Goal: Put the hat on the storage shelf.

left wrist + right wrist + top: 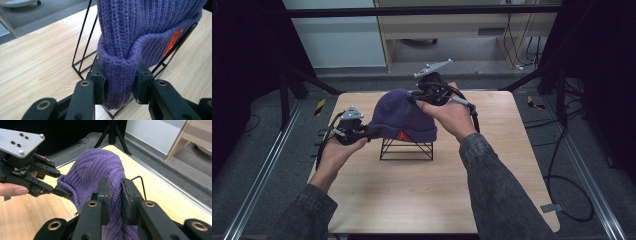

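Wood-grain table (412, 200) sits on a grey floor, with dark curtains at both sides and a light cabinet at the far end. At the table's middle stands a black wire stand (407, 148), and a purple knit beanie (404, 116) is draped over it, its folded cuff low and an orange mark facing you.

Your left gripper (362, 131) approaches from the left side of the beanie. In the left gripper view its jaws are clamped on the folded cuff (120, 72), with the knit bunched between the pads and the wire frame directly behind.

Your right gripper (422, 95) sits at the far top of the beanie. In the right gripper view its jaws are closed on a fold of the crown (115, 192), pinching the knit between them, and the left gripper shows farther off at the cuff
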A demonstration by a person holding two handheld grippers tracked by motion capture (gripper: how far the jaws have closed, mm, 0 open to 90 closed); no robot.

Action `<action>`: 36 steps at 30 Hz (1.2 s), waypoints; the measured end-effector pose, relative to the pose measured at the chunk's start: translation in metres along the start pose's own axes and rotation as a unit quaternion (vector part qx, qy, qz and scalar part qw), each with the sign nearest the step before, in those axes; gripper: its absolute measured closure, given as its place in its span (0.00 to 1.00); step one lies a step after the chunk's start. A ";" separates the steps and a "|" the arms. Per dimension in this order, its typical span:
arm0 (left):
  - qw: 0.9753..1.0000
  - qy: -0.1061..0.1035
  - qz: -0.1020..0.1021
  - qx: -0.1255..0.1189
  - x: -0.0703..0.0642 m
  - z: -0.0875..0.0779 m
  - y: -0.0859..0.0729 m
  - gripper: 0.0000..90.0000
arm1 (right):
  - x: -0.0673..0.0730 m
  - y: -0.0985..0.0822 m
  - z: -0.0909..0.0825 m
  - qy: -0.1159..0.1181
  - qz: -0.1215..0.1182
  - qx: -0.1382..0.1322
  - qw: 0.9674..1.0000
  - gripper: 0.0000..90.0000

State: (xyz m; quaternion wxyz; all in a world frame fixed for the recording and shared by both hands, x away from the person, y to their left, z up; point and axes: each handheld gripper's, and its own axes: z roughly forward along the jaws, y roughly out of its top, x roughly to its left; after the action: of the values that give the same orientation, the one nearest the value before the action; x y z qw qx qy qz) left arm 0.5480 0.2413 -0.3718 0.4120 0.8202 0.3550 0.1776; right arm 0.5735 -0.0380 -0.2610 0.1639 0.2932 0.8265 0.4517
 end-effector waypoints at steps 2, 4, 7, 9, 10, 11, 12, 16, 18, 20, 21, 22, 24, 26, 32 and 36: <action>1.000 -0.001 -0.005 -0.001 -0.001 0.001 -0.003 0.74 | 0.001 -0.001 0.001 0.002 -0.002 0.002 1.000 0.87; 1.000 -0.002 -0.003 0.001 -0.001 0.001 -0.004 0.74 | 0.001 -0.002 0.001 0.004 -0.002 0.005 1.000 0.87; 1.000 -0.004 -0.004 0.004 0.000 0.004 -0.009 0.74 | 0.003 -0.006 0.003 0.006 -0.004 0.014 1.000 0.87; 1.000 -0.004 -0.004 0.006 -0.001 0.005 -0.011 0.74 | 0.003 -0.008 0.004 0.006 -0.005 0.016 1.000 0.87; 1.000 -0.004 -0.004 0.006 -0.001 0.005 -0.011 0.74 | 0.003 -0.008 0.004 0.006 -0.005 0.016 1.000 0.87; 1.000 -0.005 -0.007 0.008 -0.001 0.007 -0.013 0.74 | 0.003 -0.010 0.006 0.006 -0.004 0.021 1.000 0.87; 1.000 -0.005 -0.007 0.009 0.000 0.008 -0.014 0.74 | 0.003 -0.011 0.007 0.006 -0.004 0.023 1.000 0.87; 1.000 -0.006 -0.006 0.015 0.000 0.010 -0.017 0.74 | 0.003 -0.014 0.011 0.008 -0.004 0.029 1.000 0.87; 1.000 -0.006 -0.007 0.020 0.000 0.013 -0.022 0.73 | 0.004 -0.016 0.013 0.010 -0.006 0.034 0.999 0.87; 1.000 -0.006 -0.010 0.021 -0.001 0.014 -0.023 0.73 | 0.005 -0.017 0.014 0.012 -0.006 0.035 0.999 0.87; 1.000 -0.007 -0.011 0.024 -0.001 0.016 -0.026 0.73 | 0.007 -0.020 0.017 0.014 -0.007 0.038 0.999 0.87; 1.000 -0.007 -0.011 0.024 -0.001 0.016 -0.026 0.73 | 0.007 -0.021 0.018 0.014 -0.007 0.039 0.999 0.87; 0.999 -0.007 -0.008 0.031 -0.001 0.019 -0.031 0.73 | 0.008 -0.024 0.020 0.014 -0.007 0.044 0.999 0.87; 0.999 -0.008 -0.009 0.032 -0.001 0.020 -0.032 0.73 | 0.008 -0.025 0.022 0.014 -0.007 0.045 0.999 0.87; 0.999 -0.009 -0.011 0.044 0.000 0.025 -0.041 0.73 | 0.011 -0.032 0.030 0.016 -0.010 0.059 0.998 0.87; 0.999 -0.010 -0.011 0.050 0.000 0.028 -0.046 0.72 | 0.010 -0.039 0.034 0.015 -0.011 0.068 0.998 0.87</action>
State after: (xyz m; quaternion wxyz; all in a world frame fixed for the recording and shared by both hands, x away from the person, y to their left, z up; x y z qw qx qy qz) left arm 0.5443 0.2449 -0.4255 0.3762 0.8372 0.3687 0.1468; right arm 0.5705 -0.0254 -0.3126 0.1364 0.2874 0.8609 0.3971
